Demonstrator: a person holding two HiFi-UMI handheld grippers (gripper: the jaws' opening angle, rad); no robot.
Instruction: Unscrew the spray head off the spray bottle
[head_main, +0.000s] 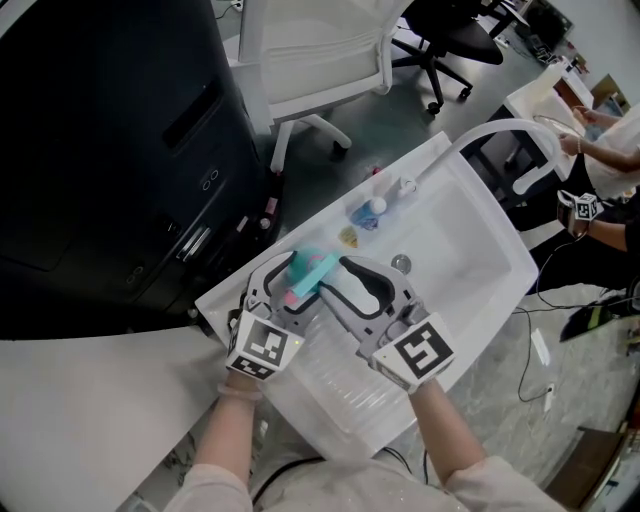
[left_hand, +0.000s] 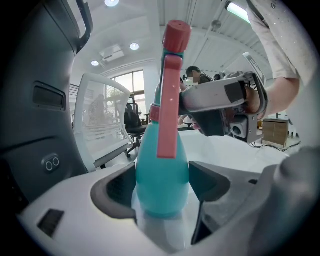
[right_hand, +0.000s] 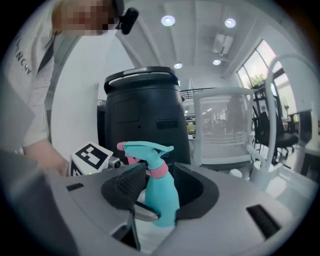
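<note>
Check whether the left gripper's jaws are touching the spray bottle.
Touching. In the left gripper view, the left gripper has both jaws pressed against the sides of the upright spray bottle, with no gap on either side.

Around me I see a grey floor (head_main: 400, 120), a tall black bin (head_main: 100, 150) on my left, a white chair (head_main: 320, 50) and a black office chair (head_main: 450, 40) beyond, round ceiling lights (right_hand: 168, 20) and bright windows (right_hand: 260, 70).

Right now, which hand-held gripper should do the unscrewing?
Probably right. The left hand-held gripper clamps the spray bottle by its teal body, steadying it; the right hand-held gripper grips at the pink collar under the spray head, placed to twist.
</note>
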